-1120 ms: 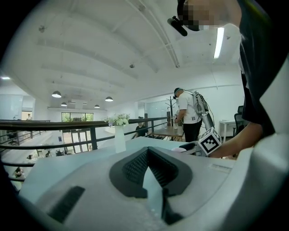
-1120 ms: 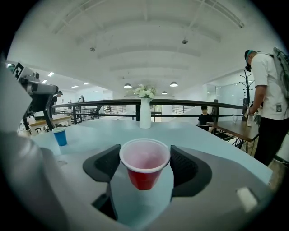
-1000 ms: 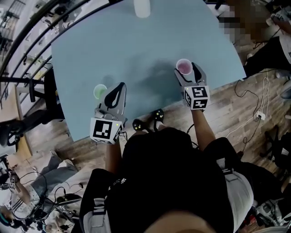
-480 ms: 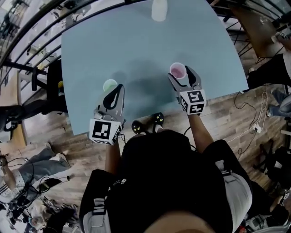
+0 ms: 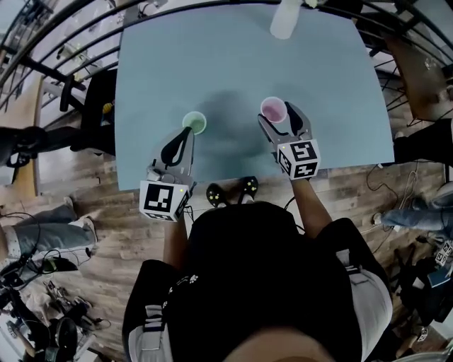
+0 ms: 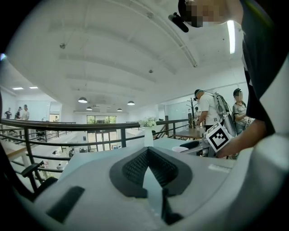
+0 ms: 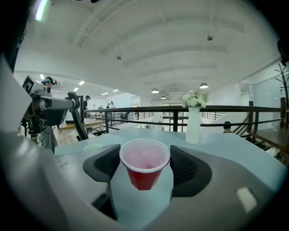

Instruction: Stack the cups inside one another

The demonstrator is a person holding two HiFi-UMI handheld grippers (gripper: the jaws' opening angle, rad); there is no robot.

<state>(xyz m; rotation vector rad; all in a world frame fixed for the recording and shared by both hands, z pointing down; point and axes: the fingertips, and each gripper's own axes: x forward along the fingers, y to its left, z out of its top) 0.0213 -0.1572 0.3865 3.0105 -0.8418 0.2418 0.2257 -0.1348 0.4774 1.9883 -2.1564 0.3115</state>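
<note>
Here, the right gripper [image 5: 278, 117] has its jaws closed on the red cup [image 5: 274, 109]. In the right gripper view [image 7: 144, 168] both pads press the rim of the red cup [image 7: 144, 169], which stands upright between them, mouth up. Whether its base rests on the table [image 5: 212, 56] or hangs just above it, I cannot tell.

The left gripper [image 5: 186, 134] has its jaws together. In its own view [image 6: 146, 151] the pads meet at the tips with nothing between them.

The green cup [image 5: 195, 123] stands upright on the table, to the left of the red cup and apart from it. In the head view it sits right at the left gripper's tips, but contact cannot be made out. From the right gripper view the green cup [image 7: 93, 147] shows low at the left.

A white vase [image 5: 285, 20] stands at the table's far edge, well apart from both cups.
</note>
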